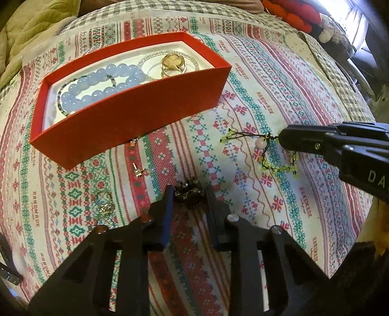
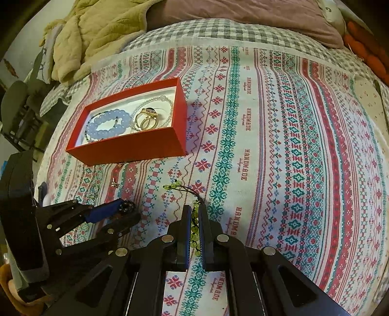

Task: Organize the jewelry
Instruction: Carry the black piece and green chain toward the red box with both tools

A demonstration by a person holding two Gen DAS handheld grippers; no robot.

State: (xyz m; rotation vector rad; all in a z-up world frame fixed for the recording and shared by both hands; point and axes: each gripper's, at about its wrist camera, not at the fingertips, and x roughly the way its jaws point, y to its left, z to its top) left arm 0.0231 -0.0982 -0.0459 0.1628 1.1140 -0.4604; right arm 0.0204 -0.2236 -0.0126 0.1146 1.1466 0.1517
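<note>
- Jewelry is split between box and cloth: the red box [image 1: 131, 114] sits far left on the patterned tablecloth [image 1: 255, 102], holding a blue bead bracelet [image 1: 102, 85], a thin string of small beads, and gold rings [image 2: 147, 119] at its right end.
- Loose on the cloth, just near of the box: a small gold stud earring [image 1: 138, 171] and, nearer and left, a gold flower ring [image 1: 105, 206].
- Left gripper [image 1: 189, 194] is low over the cloth, fingers set either side of a dark beaded ring [image 1: 188, 194]. Jaws are parted around it; from the right wrist view the blue-padded finger touches the dark piece, but whether both sides pinch it I cannot tell.
- Moving right: the green bead bracelet [image 1: 277, 158] lies on the cloth with a pale pink bead [image 1: 260, 144] on its dark cord and two short tasselled ends reaching left toward the box.
- Right gripper [image 2: 194, 218] is clenched on that bracelet, jaws nearly closed with a run of green beads showing in the narrow gap between the blue pads; the rest of the loop trails onto the cloth.
- Surface: a woven cloth in red, teal and white bands with "HANDMADE" lettering, laid over a grey checked cover [image 2: 218, 31].
- Room: a rumpled yellow-green quilt [image 2: 97, 31] at far left, a mauve blanket [image 2: 255, 14] along the far edge, something red-orange at far right, bright light at the far right corner.
</note>
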